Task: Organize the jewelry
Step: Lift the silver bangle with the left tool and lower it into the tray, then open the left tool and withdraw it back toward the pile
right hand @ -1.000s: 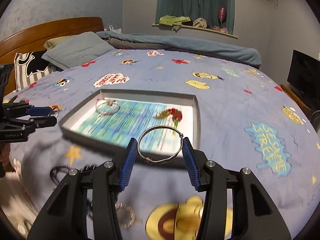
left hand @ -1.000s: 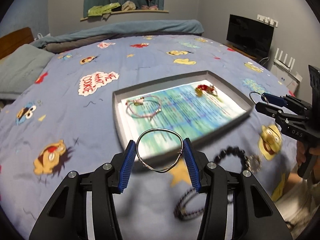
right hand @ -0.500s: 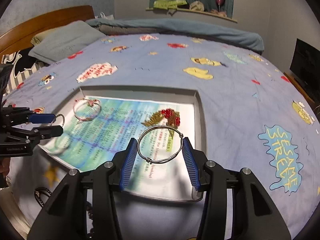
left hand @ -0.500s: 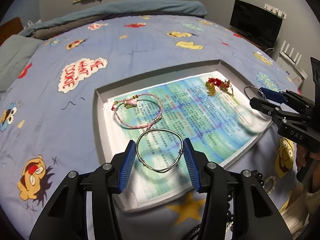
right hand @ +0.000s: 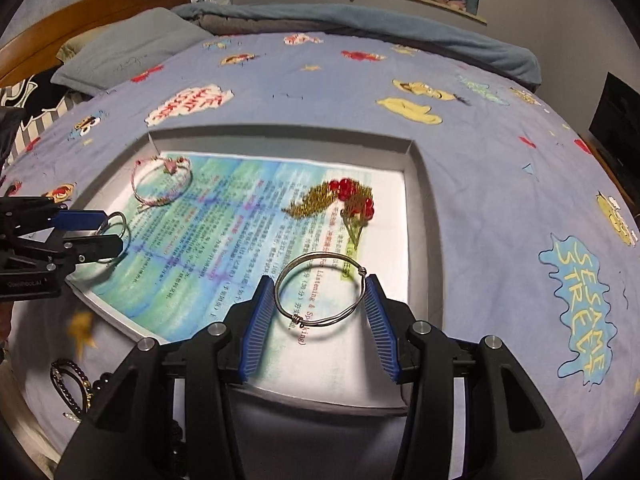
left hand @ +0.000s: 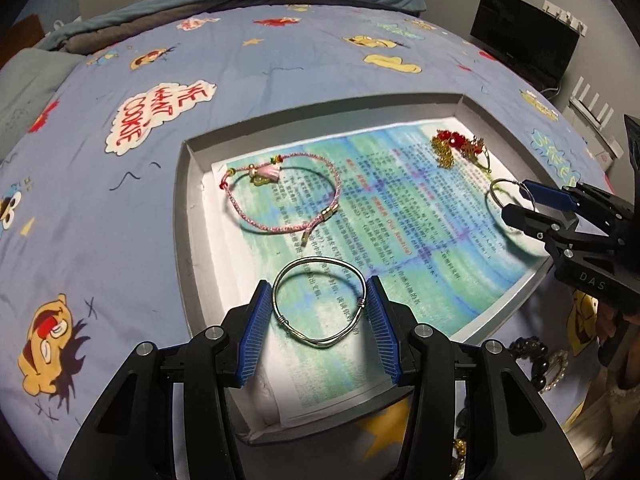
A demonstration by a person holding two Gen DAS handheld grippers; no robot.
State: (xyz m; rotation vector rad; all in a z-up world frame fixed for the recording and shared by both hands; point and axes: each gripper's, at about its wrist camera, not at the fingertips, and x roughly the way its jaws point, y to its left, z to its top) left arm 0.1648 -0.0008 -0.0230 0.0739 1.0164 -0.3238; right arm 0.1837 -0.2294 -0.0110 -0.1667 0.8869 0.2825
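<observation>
My left gripper [left hand: 319, 282] is shut on a silver wire bangle [left hand: 320, 261], which hangs over the near part of a grey tray [left hand: 182, 216] lined with printed paper. My right gripper [right hand: 319, 279] is shut on a second silver bangle [right hand: 316, 256] above the tray's right side [right hand: 424, 208]. Each gripper also shows at the edge of the other's view, the right gripper [left hand: 517, 199] and the left gripper [right hand: 112, 231]. A pink cord bracelet [left hand: 280, 196] and a red-and-gold ornament [left hand: 460, 146] lie on the paper.
The tray rests on a blue cartoon-print bedspread [right hand: 500, 152]. Dark bead bracelets [left hand: 528, 354] lie on the bedspread near the tray's front corner. A pillow [right hand: 128, 52] and wooden headboard [right hand: 92, 12] stand at the far left, a black screen [left hand: 520, 36] at the right.
Both grippers have come forward and down over the tray, each with its bangle still held. The tray now looks larger and nearer in both views.
</observation>
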